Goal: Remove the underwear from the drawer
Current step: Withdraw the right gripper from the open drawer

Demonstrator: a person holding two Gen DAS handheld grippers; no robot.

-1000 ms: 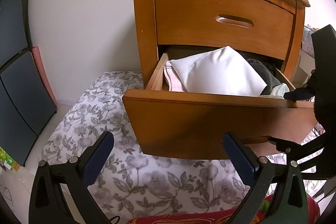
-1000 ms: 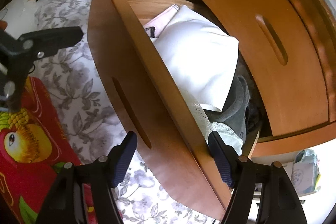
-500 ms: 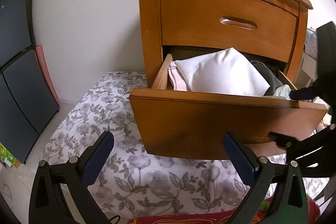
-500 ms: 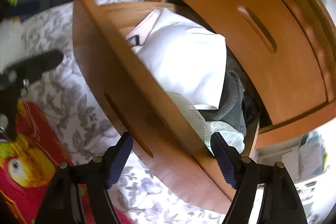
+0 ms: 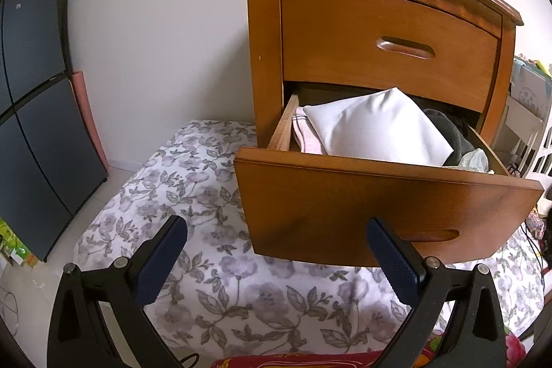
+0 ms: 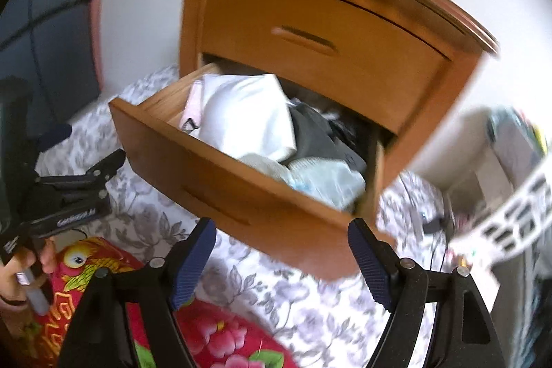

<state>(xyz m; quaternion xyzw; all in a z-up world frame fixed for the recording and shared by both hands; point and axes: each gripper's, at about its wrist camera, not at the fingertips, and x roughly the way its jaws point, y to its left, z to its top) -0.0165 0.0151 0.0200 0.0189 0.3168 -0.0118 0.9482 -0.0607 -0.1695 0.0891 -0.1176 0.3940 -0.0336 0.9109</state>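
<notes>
Left wrist view: wooden nightstand, glossy orange-brown, curved front, two drawers, upper one shut with a carved oval pull. Lower drawer pulled out, front panel smooth with a slot handle near its right end. Inside, against the left wall, a pink-striped cloth; across the middle a smooth white pillow-shaped bundle; toward the right wall dark grey knit and pale lacy underwear at the front right corner. Floral grey-and-white sheet beneath. Left gripper spread apart, ribbed blue pads, nothing between.

Right wrist view, blurred: same drawer, underwear crumpled at the front right corner, beside the grey knit and white bundle. Right gripper jaws just been opening, wide apart, empty, short of the drawer front. Left gripper at the left edge, held by a hand. Red printed fabric below.
</notes>
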